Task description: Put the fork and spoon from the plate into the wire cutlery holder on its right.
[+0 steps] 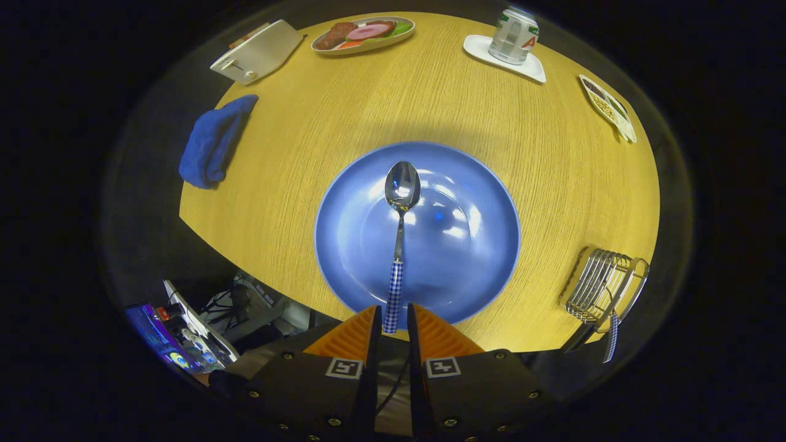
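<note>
Though clamped, spoon [398, 245] between gripper [393, 319] fingers.

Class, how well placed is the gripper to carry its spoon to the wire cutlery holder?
Probably well: the gripper is shut on the spoon, and bare table lies between the blue plate and the wire cutlery holder.

The gripper [393, 319] has 2 jaws standing close together with a narrow gap between them, each with a ribbed, wedge-shaped outer face. Behind them sit 2 dark, blocky housings, studded with small round brass-toned screws. Each housing carries 1 square black-and-white marker near its inner edge. A thin dark cable runs down the gap between the housings.
</note>
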Demonstrator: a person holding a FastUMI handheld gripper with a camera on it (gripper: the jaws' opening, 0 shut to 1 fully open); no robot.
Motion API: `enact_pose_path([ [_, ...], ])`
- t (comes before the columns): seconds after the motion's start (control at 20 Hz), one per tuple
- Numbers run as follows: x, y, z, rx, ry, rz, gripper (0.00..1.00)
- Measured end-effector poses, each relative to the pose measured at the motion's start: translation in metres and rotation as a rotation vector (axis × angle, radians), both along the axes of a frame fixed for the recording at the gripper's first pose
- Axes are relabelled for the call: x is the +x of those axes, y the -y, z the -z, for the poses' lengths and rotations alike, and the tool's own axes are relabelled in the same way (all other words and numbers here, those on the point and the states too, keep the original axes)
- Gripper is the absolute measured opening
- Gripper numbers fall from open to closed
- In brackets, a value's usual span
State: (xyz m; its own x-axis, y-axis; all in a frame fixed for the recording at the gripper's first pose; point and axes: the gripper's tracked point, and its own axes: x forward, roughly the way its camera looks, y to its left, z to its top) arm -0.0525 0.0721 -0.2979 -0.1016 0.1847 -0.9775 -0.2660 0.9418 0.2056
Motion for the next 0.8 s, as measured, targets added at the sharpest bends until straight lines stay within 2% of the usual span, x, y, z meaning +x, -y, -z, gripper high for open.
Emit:
enact_pose_path([
  [0.65,-0.009,-0.002,0.046,-0.042,-0.048,-0.012,0.23],
  [0.7,-0.014,0.000,0.050,-0.049,-0.037,-0.027,0.19],
  [0.75,-0.001,-0.002,0.038,-0.044,-0.015,-0.022,0.17],
  [0.8,-0.006,0.000,0.048,-0.049,-0.022,-0.026,0.09],
])
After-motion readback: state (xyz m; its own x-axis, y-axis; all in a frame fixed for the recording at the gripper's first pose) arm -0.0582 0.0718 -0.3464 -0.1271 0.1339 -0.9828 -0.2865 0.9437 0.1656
